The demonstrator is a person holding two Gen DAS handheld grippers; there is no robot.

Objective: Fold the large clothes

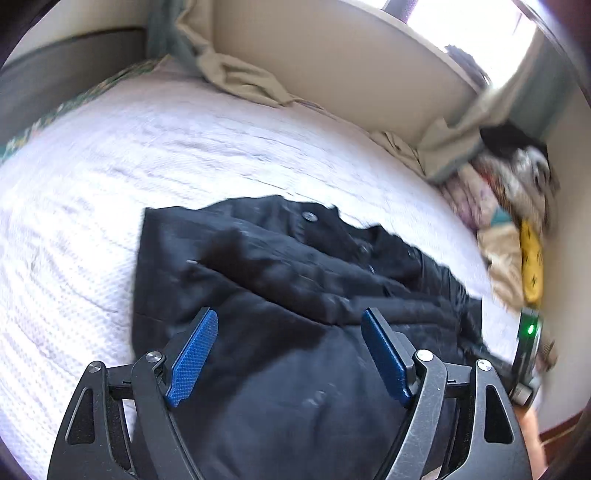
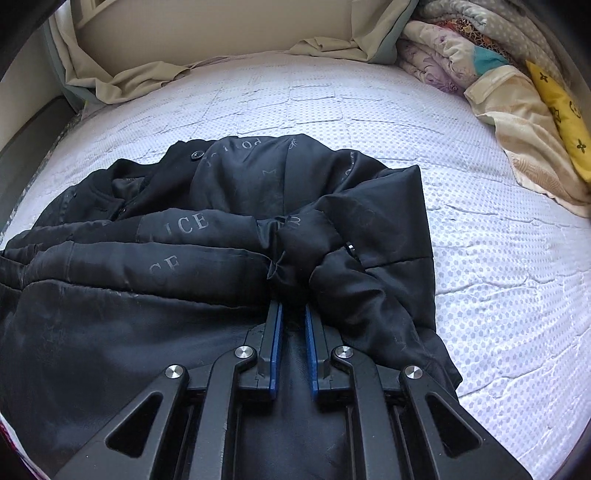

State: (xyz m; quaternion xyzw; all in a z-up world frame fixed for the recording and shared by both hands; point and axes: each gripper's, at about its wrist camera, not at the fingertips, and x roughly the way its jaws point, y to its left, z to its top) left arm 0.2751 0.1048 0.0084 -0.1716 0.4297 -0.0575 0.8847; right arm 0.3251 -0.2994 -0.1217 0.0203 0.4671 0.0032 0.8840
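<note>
left claw (image 1: 288, 325) wide, above jacket (image 1: 295, 288) | right claw (image 2: 293, 306) pinching jacket fold

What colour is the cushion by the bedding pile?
Yellow with dark motifs; clearest in the right wrist view.

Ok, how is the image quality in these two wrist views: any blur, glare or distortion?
Left wrist view: motion-smeared, the black padded jacket and white quilted bedcover soft; window top right blown out. Right wrist view: sharp, evenly lit, lettering on the jacket readable. Both: strong fisheye bending, dark corners.
</note>
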